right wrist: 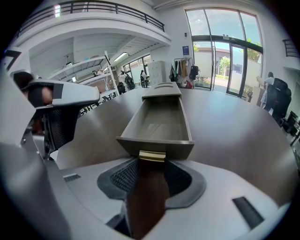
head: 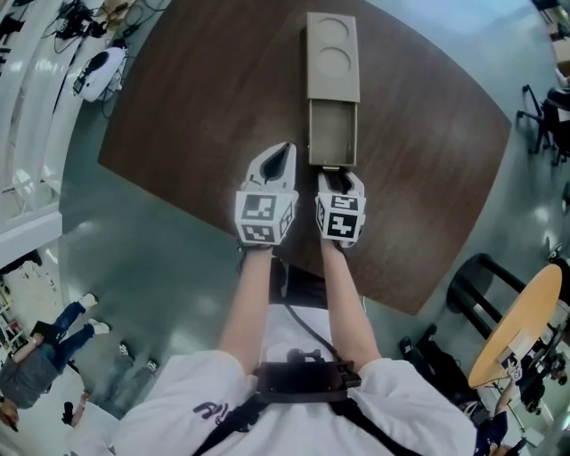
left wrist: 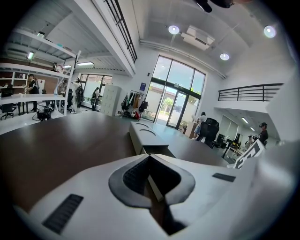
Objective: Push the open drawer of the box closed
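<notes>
Left gripper view — drawer mostly hidden

A big open-plan office or lab hall: tall glass doors at the far end, railed balcony overhead, desks and shelves on the left.

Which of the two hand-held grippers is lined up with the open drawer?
The right hand-held gripper: its open jaws face the drawer's brass handle. The left hand-held gripper, shut, sits beside the drawer over bare table.
</notes>
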`<state>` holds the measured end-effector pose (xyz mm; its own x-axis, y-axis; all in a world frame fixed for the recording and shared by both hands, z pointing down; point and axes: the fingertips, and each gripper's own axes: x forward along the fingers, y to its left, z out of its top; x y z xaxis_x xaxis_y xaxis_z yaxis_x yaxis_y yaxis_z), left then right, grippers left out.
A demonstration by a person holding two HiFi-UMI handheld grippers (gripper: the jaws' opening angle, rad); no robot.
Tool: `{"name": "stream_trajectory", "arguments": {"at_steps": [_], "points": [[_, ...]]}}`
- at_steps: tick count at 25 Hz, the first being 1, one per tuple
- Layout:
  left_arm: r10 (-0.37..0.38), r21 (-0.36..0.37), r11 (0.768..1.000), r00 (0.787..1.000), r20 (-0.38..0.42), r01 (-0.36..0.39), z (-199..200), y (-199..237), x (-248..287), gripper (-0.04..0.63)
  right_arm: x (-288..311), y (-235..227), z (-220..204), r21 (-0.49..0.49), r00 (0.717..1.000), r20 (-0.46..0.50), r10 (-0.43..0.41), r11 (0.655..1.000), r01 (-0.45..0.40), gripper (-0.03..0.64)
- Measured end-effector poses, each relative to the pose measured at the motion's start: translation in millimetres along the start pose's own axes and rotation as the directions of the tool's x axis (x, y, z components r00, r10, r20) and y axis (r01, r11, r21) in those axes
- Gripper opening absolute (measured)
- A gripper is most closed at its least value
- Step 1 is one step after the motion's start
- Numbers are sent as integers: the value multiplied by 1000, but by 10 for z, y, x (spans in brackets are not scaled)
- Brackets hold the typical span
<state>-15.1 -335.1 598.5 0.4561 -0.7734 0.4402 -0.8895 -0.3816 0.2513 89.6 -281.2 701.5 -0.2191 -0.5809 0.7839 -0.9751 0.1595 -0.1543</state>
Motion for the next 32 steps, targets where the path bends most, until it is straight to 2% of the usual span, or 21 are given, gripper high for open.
{"name": "stream_trajectory", "arguments": {"at_steps": [4, 10, 18, 32], "points": [[9, -9, 1000, 1000, 1, -9, 26, 71, 81, 11, 23, 34, -2, -10, 1000, -8, 6, 1000, -6, 175], [10, -25, 1000, 1000, -9, -10, 3, 87, 133, 11, 77, 62, 141, -20, 998, 57, 21, 1000, -20, 175], [11, -22, 1000, 1000, -4, -11, 54, 151, 227, 11, 168, 75, 247, -17, 995, 97, 37, 999, -36, 175], [7, -15, 1000, 1000, -2, -7, 68, 162, 262, 11, 591, -75, 927, -33, 989, 145, 39, 999, -35, 175]]}}
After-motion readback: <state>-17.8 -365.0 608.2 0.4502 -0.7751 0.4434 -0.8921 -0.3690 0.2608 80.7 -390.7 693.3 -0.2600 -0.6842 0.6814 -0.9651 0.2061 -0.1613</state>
